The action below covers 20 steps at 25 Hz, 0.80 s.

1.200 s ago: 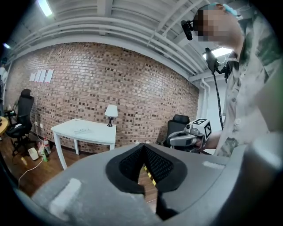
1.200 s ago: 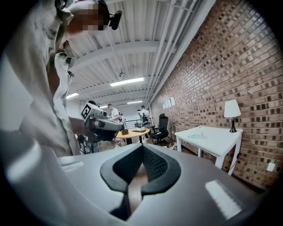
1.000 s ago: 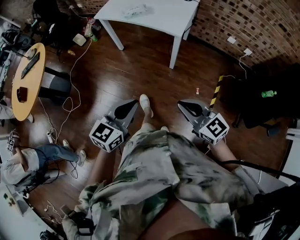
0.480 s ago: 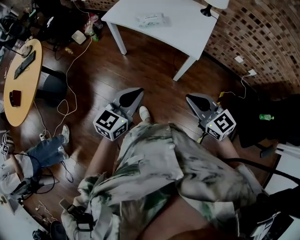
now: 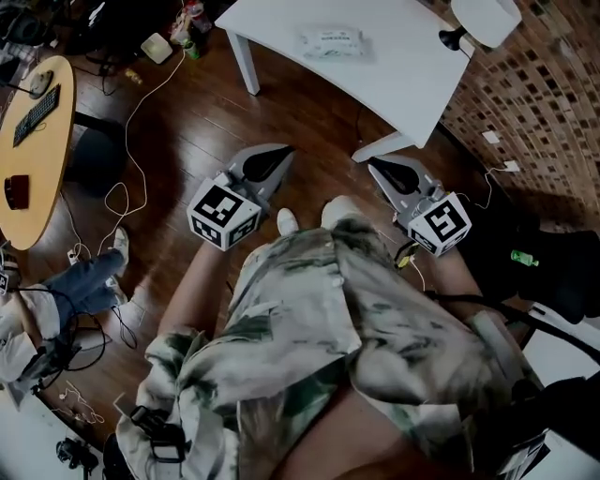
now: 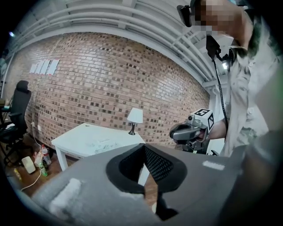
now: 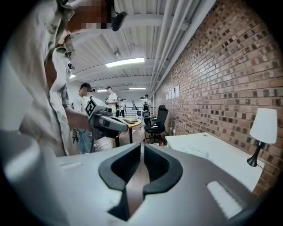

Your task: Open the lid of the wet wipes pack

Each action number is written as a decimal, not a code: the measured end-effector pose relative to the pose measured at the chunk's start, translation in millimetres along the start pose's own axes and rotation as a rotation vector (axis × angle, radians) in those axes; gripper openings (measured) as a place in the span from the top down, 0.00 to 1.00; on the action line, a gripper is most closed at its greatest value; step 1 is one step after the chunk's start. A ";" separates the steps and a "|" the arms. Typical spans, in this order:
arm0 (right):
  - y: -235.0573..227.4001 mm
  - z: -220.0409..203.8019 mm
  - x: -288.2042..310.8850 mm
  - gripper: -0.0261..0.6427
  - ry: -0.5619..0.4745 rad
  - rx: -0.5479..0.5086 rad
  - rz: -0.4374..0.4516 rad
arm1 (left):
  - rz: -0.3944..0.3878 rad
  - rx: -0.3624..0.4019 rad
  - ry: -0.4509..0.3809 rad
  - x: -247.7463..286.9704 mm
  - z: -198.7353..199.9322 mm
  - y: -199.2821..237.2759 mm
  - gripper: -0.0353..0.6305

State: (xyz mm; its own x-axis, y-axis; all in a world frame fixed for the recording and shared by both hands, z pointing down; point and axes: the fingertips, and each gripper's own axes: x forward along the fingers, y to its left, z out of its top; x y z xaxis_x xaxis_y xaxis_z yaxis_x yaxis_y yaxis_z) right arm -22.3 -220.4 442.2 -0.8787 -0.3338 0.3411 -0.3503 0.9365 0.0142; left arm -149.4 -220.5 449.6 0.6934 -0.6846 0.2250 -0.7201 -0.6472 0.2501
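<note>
The wet wipes pack (image 5: 330,42) lies flat on the white table (image 5: 394,75) at the top of the head view, well ahead of both grippers. The left gripper view shows the pack (image 6: 101,143) on the table (image 6: 79,139), far off. My left gripper (image 5: 274,157) points toward the table, shut and empty. My right gripper (image 5: 379,167) has just been opening: its jaws are parted by a thin slit with nothing between them. In each gripper view the other gripper shows in mid-air, the right gripper (image 6: 177,131) and the left gripper (image 7: 124,128).
A white lamp (image 5: 483,21) stands on the table's far right corner by the brick wall (image 5: 534,103). A yellow round table (image 5: 37,159) is at the left. Cables (image 5: 122,202) run over the wooden floor, and a person's legs (image 5: 84,281) lie at the lower left.
Both grippers and the person holding them have moved toward the white table, which now sits lower and larger in the head view. The pack has not moved on the table.
</note>
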 end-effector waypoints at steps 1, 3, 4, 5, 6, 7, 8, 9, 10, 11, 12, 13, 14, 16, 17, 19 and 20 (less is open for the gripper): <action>-9.7 0.0 9.3 0.90 0.003 -0.009 0.011 | 0.006 -0.001 0.002 8.0 1.2 10.8 0.95; -30.7 -2.8 26.8 0.88 0.012 -0.029 0.034 | 0.017 -0.006 0.009 26.8 1.9 30.2 0.95; -42.5 -5.2 34.9 0.88 0.016 -0.037 0.044 | 0.024 -0.010 0.014 37.1 1.2 39.2 0.94; -55.4 -7.8 43.1 0.88 0.018 -0.044 0.053 | 0.034 -0.013 0.021 48.0 0.5 48.8 0.95; -69.6 -10.1 51.7 0.88 0.019 -0.053 0.058 | 0.044 -0.014 0.029 59.4 0.6 59.5 0.94; -84.4 -11.9 61.1 0.88 0.021 -0.068 0.063 | 0.055 -0.014 0.038 70.9 1.6 71.1 0.94; -99.1 -13.2 70.9 0.88 0.027 -0.087 0.070 | 0.066 -0.017 0.046 81.8 3.1 82.9 0.94; -113.1 -14.0 81.0 0.88 0.038 -0.102 0.080 | 0.078 -0.026 0.054 92.1 4.4 94.6 0.95; -126.7 -14.6 91.2 0.88 0.057 -0.111 0.092 | 0.090 -0.038 0.060 102.5 5.6 106.4 0.94; -140.8 -15.2 101.4 0.88 0.079 -0.119 0.105 | 0.102 -0.049 0.066 113.6 6.7 118.3 0.94; -155.4 -16.5 111.7 0.87 0.097 -0.139 0.119 | 0.113 -0.057 0.073 125.2 7.5 129.8 0.94; -169.9 -19.1 121.7 0.87 0.109 -0.173 0.136 | 0.123 -0.062 0.083 137.1 7.1 140.4 0.94; -183.1 -22.8 131.1 0.86 0.119 -0.207 0.153 | 0.132 -0.067 0.095 148.7 4.9 149.9 0.95; -204.8 -31.7 149.1 0.86 0.141 -0.231 0.184 | 0.147 -0.081 0.122 170.6 -3.9 168.3 0.95; -214.4 -36.1 158.8 0.86 0.152 -0.238 0.198 | 0.153 -0.090 0.135 181.0 -9.6 178.6 0.95; -233.0 -45.8 178.7 0.84 0.172 -0.269 0.220 | 0.165 -0.113 0.161 200.3 -22.6 199.8 0.95; -241.2 -51.8 187.6 0.84 0.183 -0.288 0.230 | 0.172 -0.130 0.174 209.2 -29.6 209.2 0.95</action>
State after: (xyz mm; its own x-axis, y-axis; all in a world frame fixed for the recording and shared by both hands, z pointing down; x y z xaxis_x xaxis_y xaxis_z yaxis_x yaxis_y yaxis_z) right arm -85.9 -503.4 551.4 -0.8425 -0.1121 0.5269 -0.0234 0.9848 0.1720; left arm -154.3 -489.2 576.9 0.5632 -0.7056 0.4301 -0.8262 -0.4704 0.3101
